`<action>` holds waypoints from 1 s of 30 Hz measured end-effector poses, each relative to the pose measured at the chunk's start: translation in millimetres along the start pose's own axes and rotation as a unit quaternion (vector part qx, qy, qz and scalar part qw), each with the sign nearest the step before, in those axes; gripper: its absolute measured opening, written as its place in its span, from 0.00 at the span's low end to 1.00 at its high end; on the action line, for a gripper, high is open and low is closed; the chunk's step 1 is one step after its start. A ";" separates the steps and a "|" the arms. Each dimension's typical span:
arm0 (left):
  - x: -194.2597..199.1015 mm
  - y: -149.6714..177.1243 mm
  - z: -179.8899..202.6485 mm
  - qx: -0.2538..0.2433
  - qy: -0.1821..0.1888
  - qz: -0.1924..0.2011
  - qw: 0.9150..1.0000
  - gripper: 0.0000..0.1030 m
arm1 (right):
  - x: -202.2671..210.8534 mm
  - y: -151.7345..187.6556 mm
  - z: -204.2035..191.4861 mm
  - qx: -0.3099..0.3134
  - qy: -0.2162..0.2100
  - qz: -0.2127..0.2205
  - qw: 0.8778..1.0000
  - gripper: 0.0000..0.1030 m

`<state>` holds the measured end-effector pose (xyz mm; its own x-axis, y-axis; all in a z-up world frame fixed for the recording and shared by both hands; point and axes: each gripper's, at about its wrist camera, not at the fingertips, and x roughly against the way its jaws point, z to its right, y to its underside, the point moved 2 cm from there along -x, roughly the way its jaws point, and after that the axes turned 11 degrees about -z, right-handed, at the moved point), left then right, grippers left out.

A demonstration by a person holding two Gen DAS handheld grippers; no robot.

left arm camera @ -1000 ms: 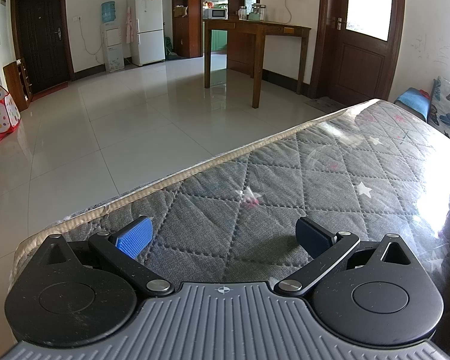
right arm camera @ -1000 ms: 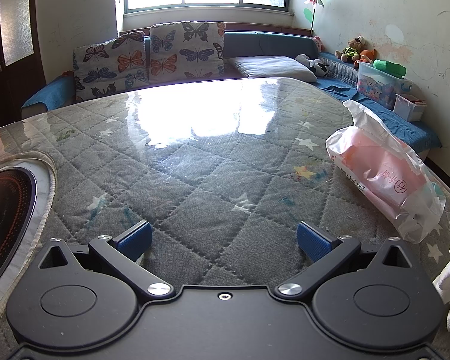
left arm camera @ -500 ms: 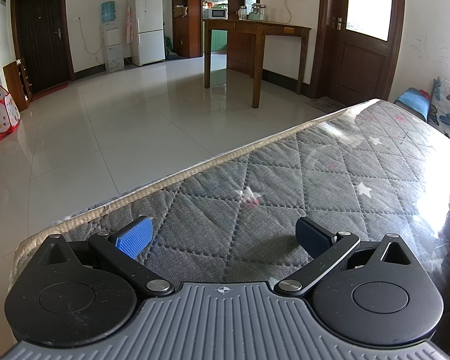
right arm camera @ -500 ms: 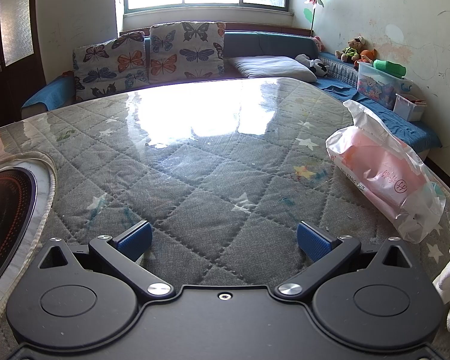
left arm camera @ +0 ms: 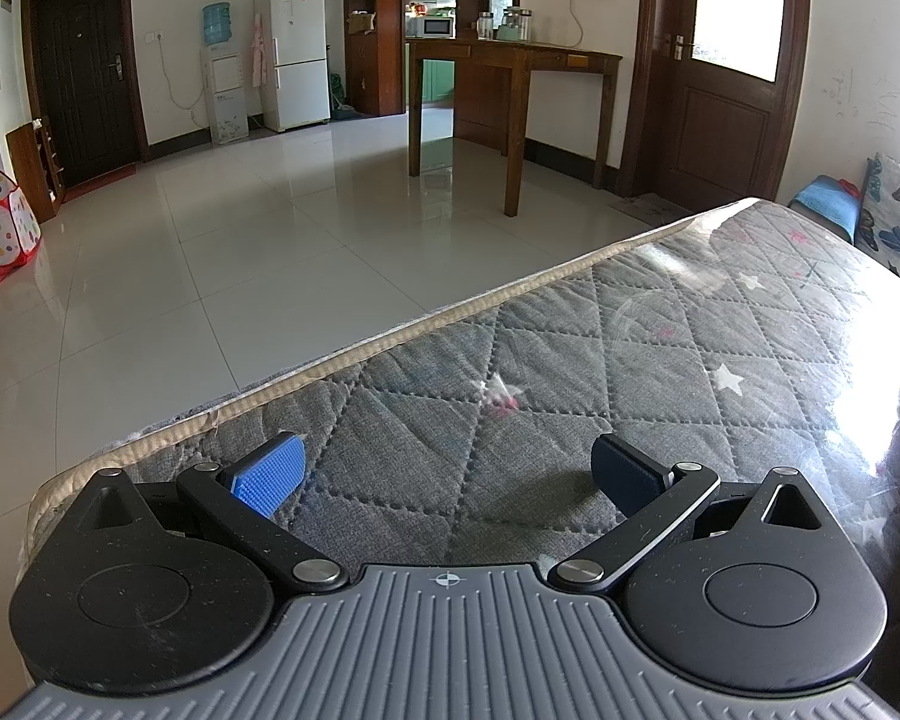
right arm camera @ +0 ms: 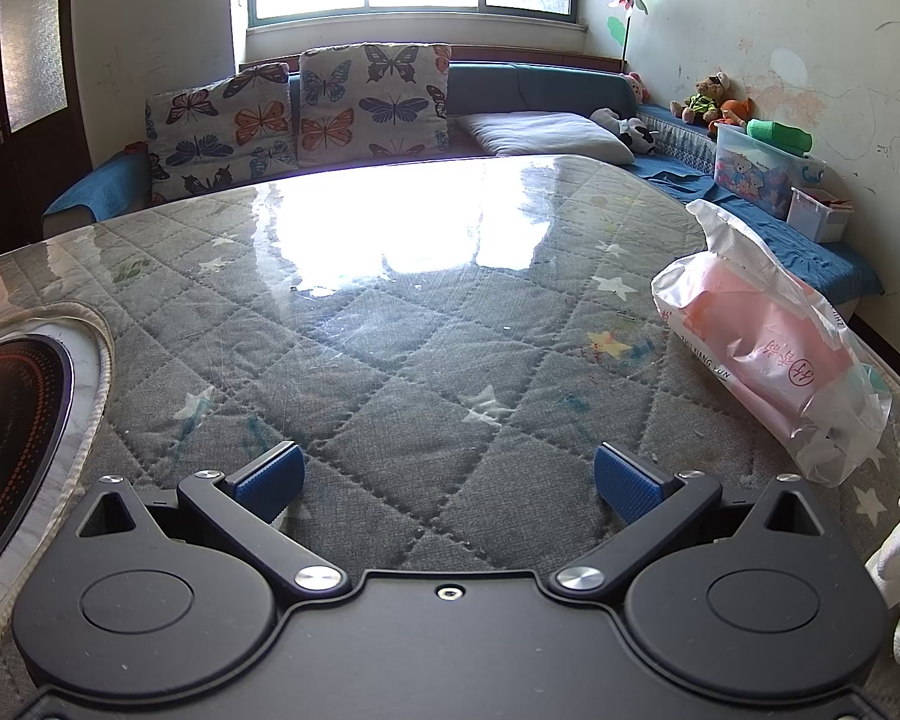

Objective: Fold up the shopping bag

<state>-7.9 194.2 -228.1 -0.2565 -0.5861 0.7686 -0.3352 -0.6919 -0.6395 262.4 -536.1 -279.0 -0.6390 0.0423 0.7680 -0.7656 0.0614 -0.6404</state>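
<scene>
Thin translucent plastic bag (right arm camera: pixel 768 336) lies on the tabletop (right arm camera: pixel 390 324) at far right in the right wrist view, crumpled, with pink contents showing through. Judged light, limp, slippery; likely to slide on the glossy cover. Best hold: the loose open mouth at its far end. Left claw (left arm camera: pixel 450 474) and right claw (right arm camera: pixel 450 477) both spread wide, empty, well apart from the bag
</scene>
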 end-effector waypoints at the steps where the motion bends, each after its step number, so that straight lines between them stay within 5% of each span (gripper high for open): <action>1: 0.0 0.0 0.0 0.000 0.000 0.000 1.000 1.00 | 0.2 0.0 0.7 0.000 0.000 0.000 1.000 1.00; 30: -0.7 0.1 -0.4 0.000 0.000 0.000 1.000 1.00 | 0.7 0.1 2.2 0.000 0.000 0.000 1.000 1.00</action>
<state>-8.2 194.8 -228.6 -0.2563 -0.5861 0.7686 -0.3349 -0.6921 -0.6394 261.7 -538.3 -278.6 -0.6390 0.0424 0.7681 -0.7656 0.0615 -0.6403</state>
